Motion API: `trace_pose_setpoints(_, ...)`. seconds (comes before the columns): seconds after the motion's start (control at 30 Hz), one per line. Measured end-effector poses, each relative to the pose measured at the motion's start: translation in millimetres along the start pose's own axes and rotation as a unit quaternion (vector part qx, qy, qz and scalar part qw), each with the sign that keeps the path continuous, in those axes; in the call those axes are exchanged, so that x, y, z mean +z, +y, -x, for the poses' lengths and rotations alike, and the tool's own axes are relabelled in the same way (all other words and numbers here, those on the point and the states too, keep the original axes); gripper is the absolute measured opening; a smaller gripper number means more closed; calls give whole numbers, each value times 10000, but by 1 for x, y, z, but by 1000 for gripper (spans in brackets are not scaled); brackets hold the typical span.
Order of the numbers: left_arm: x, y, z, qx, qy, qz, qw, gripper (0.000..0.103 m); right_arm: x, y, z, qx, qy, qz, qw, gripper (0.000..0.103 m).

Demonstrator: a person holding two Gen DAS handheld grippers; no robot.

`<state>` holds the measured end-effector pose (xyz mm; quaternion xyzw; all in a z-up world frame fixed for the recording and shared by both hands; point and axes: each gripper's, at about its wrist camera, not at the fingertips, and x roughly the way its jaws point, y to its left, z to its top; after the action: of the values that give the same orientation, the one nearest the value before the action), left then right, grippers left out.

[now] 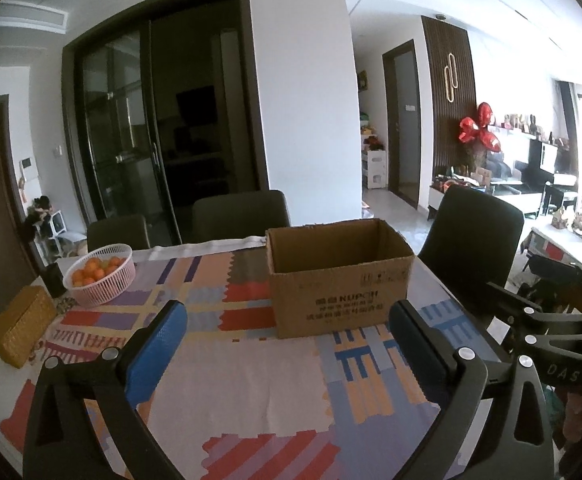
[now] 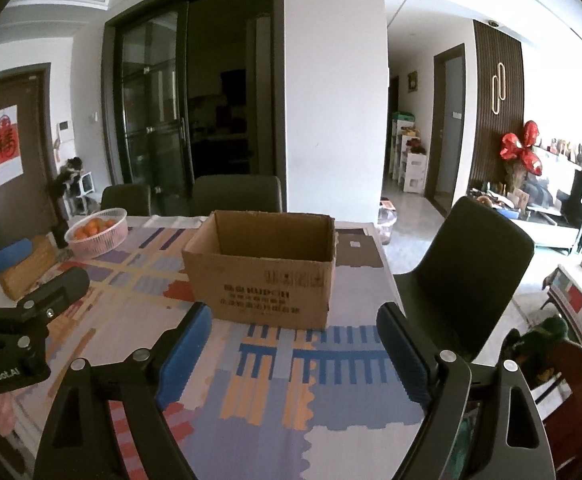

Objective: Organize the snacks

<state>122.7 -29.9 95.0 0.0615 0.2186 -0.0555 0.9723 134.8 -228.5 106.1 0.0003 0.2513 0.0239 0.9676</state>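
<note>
An open brown cardboard box (image 1: 341, 276) stands on the patterned tablecloth (image 1: 243, 380); it also shows in the right wrist view (image 2: 263, 268). Its inside looks empty from here. My left gripper (image 1: 289, 344) is open and empty, held above the table in front of the box. My right gripper (image 2: 295, 344) is open and empty, also in front of the box. The right gripper's body shows at the right edge of the left wrist view (image 1: 551, 320). The left gripper's body shows at the left of the right wrist view (image 2: 23, 320). No snack packets are visible.
A pink basket of oranges (image 1: 101, 276) and a woven yellow box (image 1: 21, 330) sit at the table's left. A small dark container (image 1: 55, 280) stands beside the basket. Dark chairs (image 1: 471, 236) surround the table (image 2: 375, 252); glass doors stand behind.
</note>
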Motion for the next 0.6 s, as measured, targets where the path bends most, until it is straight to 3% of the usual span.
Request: trace_pose_setpoints(0.6,-9,-2,12,-24,-16,-8,10000,103,-9,3,18,-50,-39,46,10000,85)
